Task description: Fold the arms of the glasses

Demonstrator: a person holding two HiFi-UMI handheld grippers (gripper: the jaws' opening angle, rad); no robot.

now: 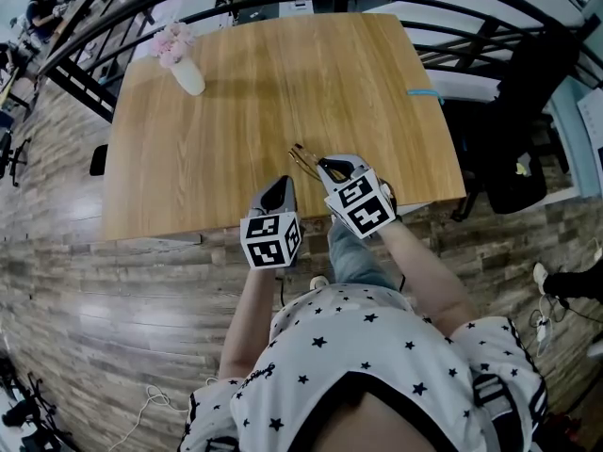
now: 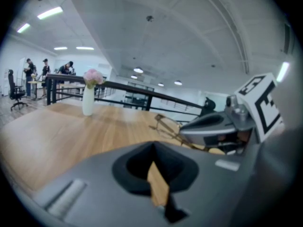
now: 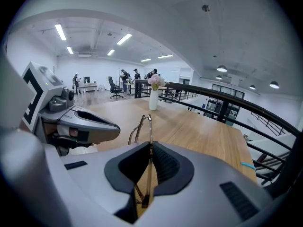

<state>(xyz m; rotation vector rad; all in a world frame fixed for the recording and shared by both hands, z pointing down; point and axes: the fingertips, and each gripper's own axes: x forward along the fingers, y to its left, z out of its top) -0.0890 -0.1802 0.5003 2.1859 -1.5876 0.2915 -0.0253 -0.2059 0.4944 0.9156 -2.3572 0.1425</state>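
Thin gold-rimmed glasses [image 1: 303, 158] sit near the front edge of the wooden table [image 1: 236, 111]. My right gripper [image 1: 327, 167] is shut on them: in the right gripper view one arm of the glasses [image 3: 147, 126] runs straight through the closed jaws and the frame sticks out ahead of my right gripper [image 3: 149, 167]. My left gripper [image 1: 281, 185] hovers just left of it, shut and empty. In the left gripper view only table wood shows in the slit of my left gripper [image 2: 155, 174], and the glasses [image 2: 166, 126] lie ahead to the right beside the right gripper [image 2: 208, 125].
A white vase of pink flowers [image 1: 187, 72] stands at the table's far left corner. A black railing [image 1: 283, 3] runs behind and to the right of the table. A small blue item [image 1: 423, 91] lies at the right edge. The person's body is close behind the front edge.
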